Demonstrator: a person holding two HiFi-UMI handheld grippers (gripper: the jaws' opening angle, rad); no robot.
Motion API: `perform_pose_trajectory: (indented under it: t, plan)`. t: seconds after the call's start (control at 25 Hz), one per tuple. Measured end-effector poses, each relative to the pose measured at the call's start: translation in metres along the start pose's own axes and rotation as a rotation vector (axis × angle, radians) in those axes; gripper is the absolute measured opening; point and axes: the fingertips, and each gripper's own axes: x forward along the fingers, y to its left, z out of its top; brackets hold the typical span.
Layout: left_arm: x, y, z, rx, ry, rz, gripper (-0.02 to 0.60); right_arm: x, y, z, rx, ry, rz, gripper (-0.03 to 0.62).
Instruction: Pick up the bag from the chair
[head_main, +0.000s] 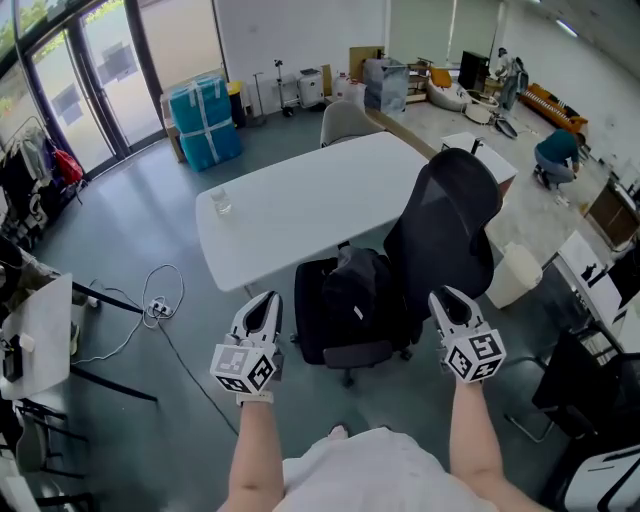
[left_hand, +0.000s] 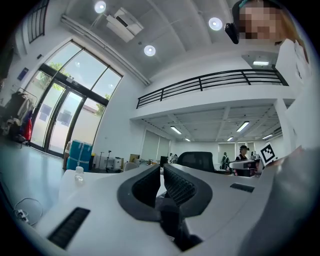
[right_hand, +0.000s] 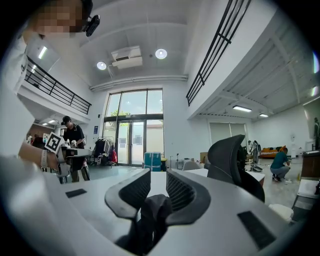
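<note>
A black backpack (head_main: 355, 290) rests on the seat of a black office chair (head_main: 447, 215), which is pushed up to a white table (head_main: 300, 200). My left gripper (head_main: 263, 303) hovers at the bag's near left, apart from it, with its jaws closed tip to tip (left_hand: 162, 169) and nothing between them. My right gripper (head_main: 446, 296) hangs near the chair's right side with its jaws a narrow gap apart (right_hand: 158, 173). A dark lump sits low between them; what it is I cannot tell. The chair's backrest (right_hand: 227, 157) shows to the right in the right gripper view.
A clear cup (head_main: 221, 201) stands on the table's left end. Cables and a power strip (head_main: 155, 303) lie on the floor at left. A white bin (head_main: 515, 275) stands right of the chair. Blue crates (head_main: 205, 120) are by the far wall. A person (head_main: 555, 155) crouches at far right.
</note>
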Motion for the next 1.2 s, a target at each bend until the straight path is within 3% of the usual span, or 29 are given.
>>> perform_pose_trajectory:
  t: [0.4,0.8,1.2]
  plan:
    - [0.055,0.019,-0.012,0.004,0.022,0.03,0.038,0.06,-0.031,-0.02,0.033,0.031,0.038,0.114]
    - [0.126,0.038,-0.022,0.0,0.045,0.086,0.038,0.136,-0.073,-0.031,0.03,0.069,0.142,0.137]
    - [0.165,0.041,-0.033,-0.016,0.058,0.121,0.038,0.183,-0.081,-0.04,0.038,0.095,0.257,0.149]
